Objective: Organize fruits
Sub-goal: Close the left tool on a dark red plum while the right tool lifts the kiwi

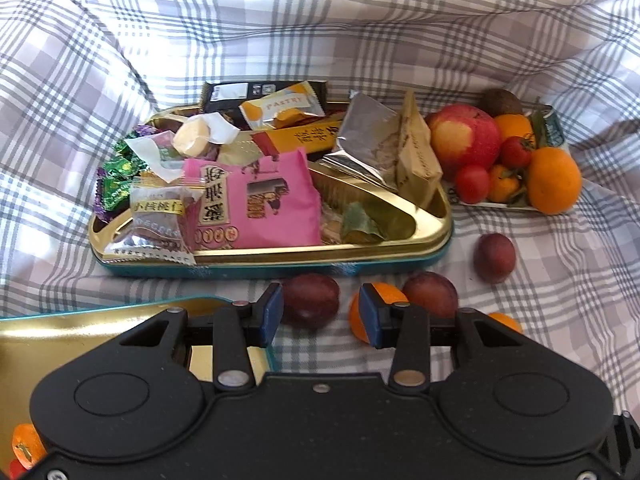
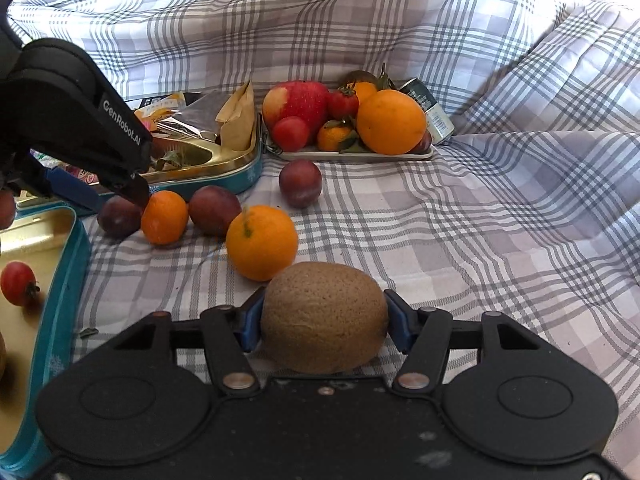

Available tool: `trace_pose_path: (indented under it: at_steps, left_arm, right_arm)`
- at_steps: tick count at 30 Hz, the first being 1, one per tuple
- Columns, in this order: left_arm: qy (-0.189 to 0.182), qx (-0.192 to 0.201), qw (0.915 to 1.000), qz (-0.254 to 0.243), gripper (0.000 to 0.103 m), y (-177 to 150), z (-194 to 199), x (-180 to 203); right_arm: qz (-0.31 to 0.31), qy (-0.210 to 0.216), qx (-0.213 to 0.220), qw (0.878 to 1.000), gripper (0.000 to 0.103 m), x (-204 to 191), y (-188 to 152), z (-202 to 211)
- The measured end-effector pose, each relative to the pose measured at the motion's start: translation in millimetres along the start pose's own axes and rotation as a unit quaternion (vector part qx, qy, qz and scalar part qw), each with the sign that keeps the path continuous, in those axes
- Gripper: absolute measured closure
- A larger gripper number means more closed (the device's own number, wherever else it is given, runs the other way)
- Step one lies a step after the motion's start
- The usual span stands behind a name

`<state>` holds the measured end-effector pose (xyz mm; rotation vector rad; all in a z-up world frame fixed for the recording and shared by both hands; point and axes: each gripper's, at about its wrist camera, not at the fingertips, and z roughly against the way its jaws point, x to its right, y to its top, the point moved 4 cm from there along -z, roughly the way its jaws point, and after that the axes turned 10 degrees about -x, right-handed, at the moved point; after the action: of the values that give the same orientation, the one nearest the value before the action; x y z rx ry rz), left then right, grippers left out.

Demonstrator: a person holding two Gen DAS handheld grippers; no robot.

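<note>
Nearest to us, the right hand-held gripper (image 2: 323, 322) is clenched on a kiwi (image 2: 323, 317), one blue pad on each end, the fruit sitting crosswise just above the plaid cloth (image 2: 460, 216). We judge the step in hand to be carrying this kiwi to a fruit container. The grip looks centred, so we should keep the squeeze as it is; a kiwi bruises easily and its oval shape can pivot if the pads slide toward one end.

At our left edge lies the open gold tin (image 2: 60, 280), with a small tomato (image 2: 18, 283) already inside. Just past the kiwi sits an orange (image 2: 262, 242), close enough to be knocked, so we should lift before moving sideways.

The left hand-held gripper (image 1: 320, 314) is released and holds nothing. It hovers over the loose fruit: a plum (image 1: 312, 300) shows between its pads, a tangerine (image 1: 366, 312) sits partly behind the right pad, and another plum (image 1: 432, 294) lies beside that. In the right view its tip is right at the tangerine, though we cannot tell whether they touch. Our two paths may cross near the tin, so one should move at a time.

Further off, a third plum (image 1: 494, 258) lies alone. Beyond it stand the snack tin (image 1: 280, 256) and, to the right, the fruit tray (image 2: 360, 156), piled with an apple (image 2: 298, 104) and an orange. It looks crowded, and anything added there could roll.
</note>
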<state>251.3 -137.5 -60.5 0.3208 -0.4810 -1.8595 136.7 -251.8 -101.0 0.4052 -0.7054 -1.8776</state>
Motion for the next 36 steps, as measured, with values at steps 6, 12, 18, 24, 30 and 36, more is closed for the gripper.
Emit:
trace_pose_path:
  at_steps: [6, 12, 18, 24, 30, 36]
  left_arm:
    - [0.01, -0.003, 0.9999, -0.001, 0.053, 3.0, -5.0, -6.5]
    - [0.005, -0.015, 0.9998, -0.008, 0.05, 4.1, -16.4, -7.6]
    - [0.019, -0.016, 0.9994, -0.024, 0.049, 5.1, -24.4, -4.8]
    - [0.022, -0.024, 0.9989, -0.033, 0.051, 5.9, -32.2, -3.4]
    - [0.02, -0.036, 0.9987, -0.031, 0.051, 9.2, -37.5, -3.4]
    - [0.003, -0.037, 0.9992, -0.014, 0.053, 9.5, -36.1, -4.8]
  right_arm:
    - [-0.004, 0.0, 0.003, 1.0, 0.04, 0.0, -0.8, 1.4]
    - [-0.002, -0.004, 0.005, 1.0, 0.04, -1.2, -0.7, 1.5]
    - [0.0, -0.005, 0.006, 1.0, 0.04, -1.7, -0.4, 0.9]
    - [-0.001, -0.005, 0.006, 1.0, 0.04, -1.7, -0.5, 0.7]
    - [-0.003, -0.004, 0.006, 1.0, 0.04, -1.2, -0.7, 0.5]
    - [-0.006, -0.003, 0.005, 1.0, 0.04, -0.1, -1.0, 0.0]
